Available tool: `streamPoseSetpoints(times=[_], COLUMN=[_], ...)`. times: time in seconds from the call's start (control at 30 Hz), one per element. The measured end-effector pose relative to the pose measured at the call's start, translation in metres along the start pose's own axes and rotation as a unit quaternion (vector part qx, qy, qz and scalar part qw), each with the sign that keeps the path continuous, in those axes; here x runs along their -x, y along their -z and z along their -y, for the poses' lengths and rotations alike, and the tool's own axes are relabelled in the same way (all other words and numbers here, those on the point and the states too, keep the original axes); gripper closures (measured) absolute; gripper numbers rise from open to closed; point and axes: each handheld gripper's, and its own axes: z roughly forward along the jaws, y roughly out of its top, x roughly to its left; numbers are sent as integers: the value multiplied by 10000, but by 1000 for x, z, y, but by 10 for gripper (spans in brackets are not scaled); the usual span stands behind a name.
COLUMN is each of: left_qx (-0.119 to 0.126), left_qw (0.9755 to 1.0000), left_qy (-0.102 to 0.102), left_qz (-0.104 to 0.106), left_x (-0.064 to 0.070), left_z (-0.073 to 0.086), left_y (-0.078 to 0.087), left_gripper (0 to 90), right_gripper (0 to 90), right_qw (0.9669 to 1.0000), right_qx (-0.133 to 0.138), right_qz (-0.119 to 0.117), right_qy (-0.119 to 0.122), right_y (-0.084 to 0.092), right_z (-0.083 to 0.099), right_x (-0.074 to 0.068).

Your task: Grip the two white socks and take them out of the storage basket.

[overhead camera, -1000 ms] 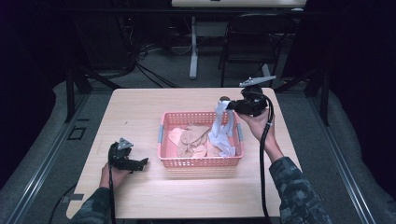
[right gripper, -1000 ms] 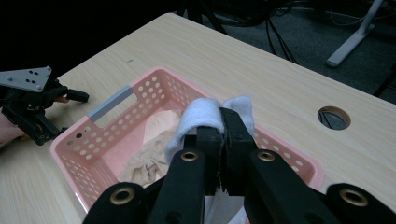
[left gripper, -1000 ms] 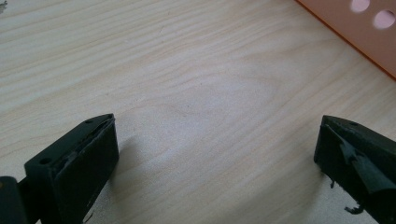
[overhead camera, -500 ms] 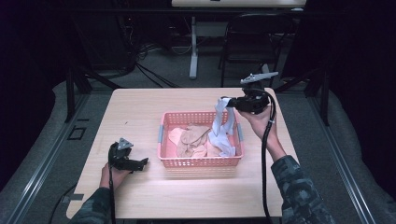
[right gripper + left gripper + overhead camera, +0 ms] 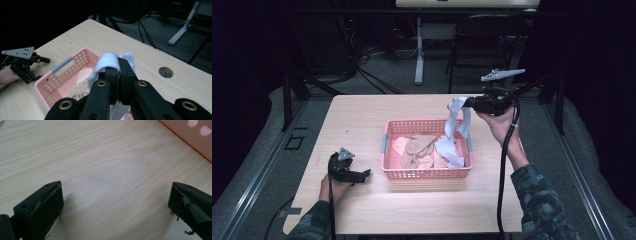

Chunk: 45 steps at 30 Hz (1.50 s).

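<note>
The right tool point(image 5: 467, 103) is raised and level, its jaws clamped together; the left tool point(image 5: 362, 175) rests low, its jaws wide apart.

Since the earlier pics the right gripper point(image 5: 468, 103) went up in the high view, from approx. level with the far rim of the pink basket point(image 5: 427, 173) to clearly above it, at upper right of frame. The white cloth point(image 5: 455, 120) clamped in its jaws was pulled up with it: it hangs longer now, more stretched, and less of it lies in the basket's right part. The person's right forearm is also raised a bit more.
</note>
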Motion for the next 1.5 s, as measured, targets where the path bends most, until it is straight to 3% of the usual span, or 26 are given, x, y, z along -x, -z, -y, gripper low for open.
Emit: streamPoseSetpoints(times=[0.33, 0.63, 0.93, 0.97, 1.03, 1.07, 1.2, 1.3, 1.4, 1.47, 1.5], left_qx=[-3, 2, 3, 2, 5, -18, -20, -20, -27, -26, -26], left_qw=[10000, 10000, 10000, 10000, 10000, 10000, 10000, 10000, 10000, 10000, 10000], left_qy=[6, -1, 0, 1, -5, -23, -21, -21, -9, -9, -9], left_qz=[5, 3, 2, 5, 4, -1, -2, -3, -3, -4, -4], left_x=[0, 0, 0, 0, 0, 0, 0, 0, 0, 0, 0], left_z=[0, 0, 0, 0, 0, -1, -1, -1, -1, -1, -1], left_y=[0, 0, 0, 0, 0, 0, 0, 0, 0, 0, 0], left_gripper=[0, 0, 0, 0, 0, 0, 0, 0, 0, 0, 0], right_gripper=[876, 876, 875, 875, 875, 875, 875, 874, 874, 872, 872], right_qw=[9995, 9978, 9935, 9913, 9901, 9867, 9843, 9781, 9765, 9722, 9722], right_qx=[110, -52, -278, -415, -506, -698, -870, -1212, -1345, -1594, -1594], right_qz=[288, 634, 975, 1117, 1176, 1317, 1342, 1449, 1403, 1343, 1343], right_qy=[-60, -186, -523, -566, -569, -645, -748, -868, -935, -1063, -1063], right_y=[29, 48, 55, 51, 48, 40, 27, 3, -9, -30, -30], right_z=[1, 14, 48, 59, 64, 76, 94, 120, 129, 145, 145], right_x=[17, 41, 73, 80, 84, 92, 100, 106, 108, 110, 110])
